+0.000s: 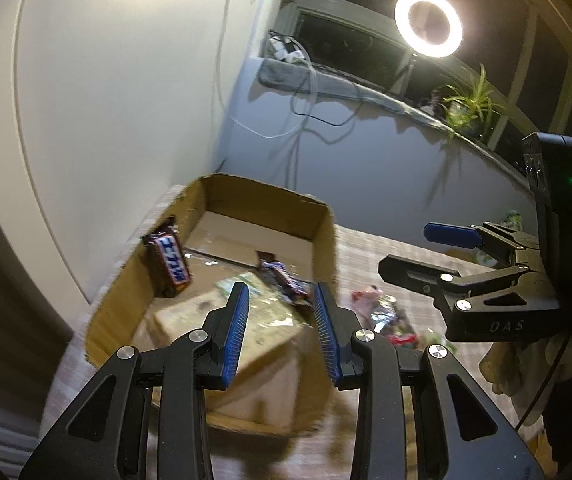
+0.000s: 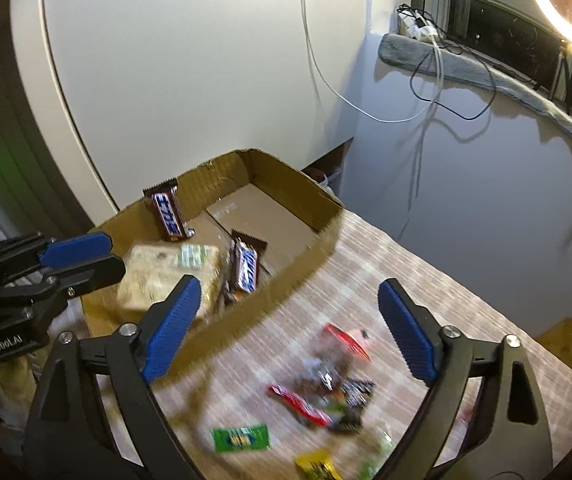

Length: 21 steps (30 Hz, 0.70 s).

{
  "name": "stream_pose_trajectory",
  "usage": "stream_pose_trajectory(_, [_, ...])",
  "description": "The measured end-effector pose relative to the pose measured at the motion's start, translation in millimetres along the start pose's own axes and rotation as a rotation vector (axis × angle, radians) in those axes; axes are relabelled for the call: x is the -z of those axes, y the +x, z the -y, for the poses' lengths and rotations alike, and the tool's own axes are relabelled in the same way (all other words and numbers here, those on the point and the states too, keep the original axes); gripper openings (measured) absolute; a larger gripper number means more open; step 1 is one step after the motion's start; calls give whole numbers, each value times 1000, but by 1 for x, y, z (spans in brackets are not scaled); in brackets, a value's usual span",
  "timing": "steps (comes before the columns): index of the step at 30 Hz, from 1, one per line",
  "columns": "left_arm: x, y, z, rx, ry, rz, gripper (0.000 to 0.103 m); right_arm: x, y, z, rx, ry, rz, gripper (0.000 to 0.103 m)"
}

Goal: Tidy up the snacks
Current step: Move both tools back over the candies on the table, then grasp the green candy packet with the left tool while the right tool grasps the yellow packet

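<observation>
A shallow cardboard box (image 1: 322, 240) (image 2: 286, 280) sits on the checked tablecloth. Inside it, one Snickers bar (image 1: 170, 264) (image 2: 168, 212) leans on the left wall, a second bar (image 1: 286, 280) (image 2: 246, 266) lies near the middle, and a pale wrapped packet (image 1: 226, 332) (image 2: 170, 276) lies at the front. My left gripper (image 1: 282, 332) is open and empty above the packet. My right gripper (image 2: 286, 332) is open wide and empty above a pile of loose wrapped snacks (image 2: 326, 388) on the cloth beside the box.
A green packet (image 2: 240, 438) and a yellow one (image 2: 318, 466) lie near the table's front. The right gripper shows at the right of the left wrist view (image 1: 466, 264). A white wall, cables, a windowsill with a plant (image 1: 470, 104) and a ring light (image 1: 428, 22) are behind.
</observation>
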<state>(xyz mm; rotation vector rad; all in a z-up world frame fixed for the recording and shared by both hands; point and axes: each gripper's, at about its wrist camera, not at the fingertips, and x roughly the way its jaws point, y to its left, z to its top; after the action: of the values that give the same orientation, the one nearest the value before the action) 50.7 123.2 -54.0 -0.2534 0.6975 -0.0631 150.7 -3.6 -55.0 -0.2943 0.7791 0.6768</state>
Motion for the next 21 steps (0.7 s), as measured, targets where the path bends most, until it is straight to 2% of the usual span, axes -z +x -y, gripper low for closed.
stream_pose_trajectory(12, [29, 1, 55, 98, 106, -62, 32, 61, -47, 33, 12, 32, -14, 94])
stream_pose_trajectory(21, [53, 14, 91, 161, 209, -152, 32, 104, -52, 38, -22, 13, -78, 94])
